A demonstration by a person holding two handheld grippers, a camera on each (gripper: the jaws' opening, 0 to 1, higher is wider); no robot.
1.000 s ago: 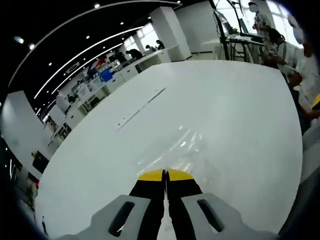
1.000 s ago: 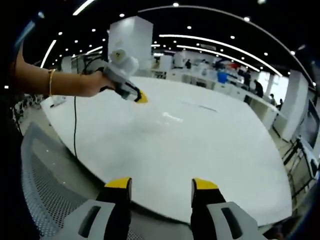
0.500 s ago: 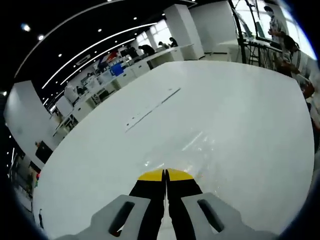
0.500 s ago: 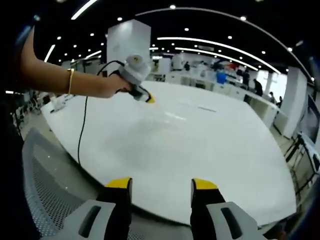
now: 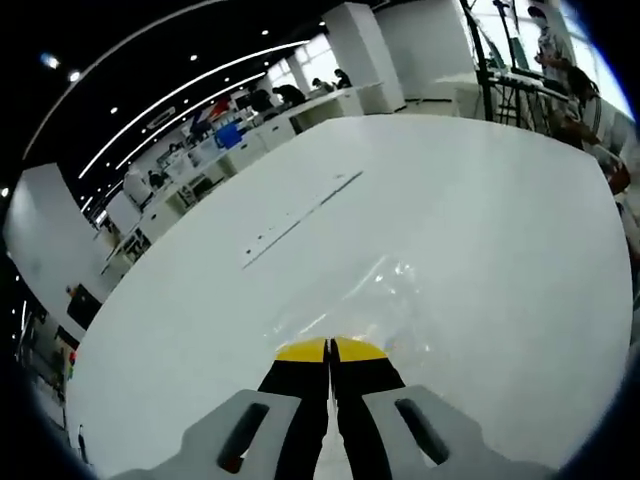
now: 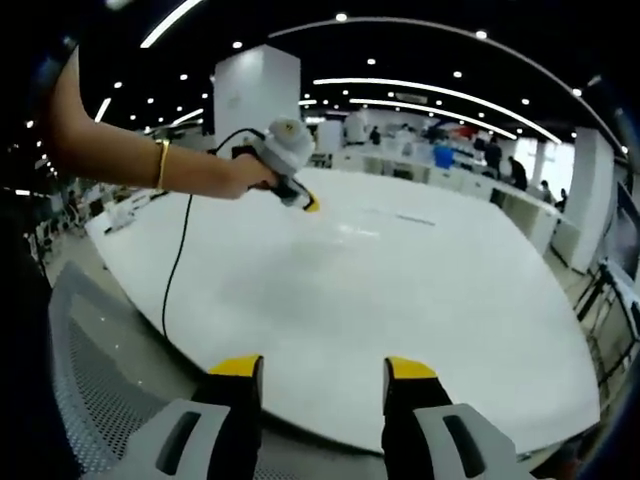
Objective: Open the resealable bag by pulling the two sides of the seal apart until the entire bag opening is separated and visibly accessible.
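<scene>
**Left tool pinching the bag edge, right tool waiting back**

The left tool (image 5: 330,350) is sitting clenched, its yellow tips pressed together on the near edge of the clear resealable bag (image 5: 375,295), which is lying flat on the white bench (image 5: 480,220) just ahead of the jaws. In the right gripper view, a hand (image 6: 240,176) is holding that left tool over the far side of the bench. The right tool (image 6: 324,368) is hanging released, jaws well apart, at the near bench edge and well apart from the bag. Judging by this, the seal is not yet parted: one side looks gripped, while the second grip and the pull are remaining.
</scene>
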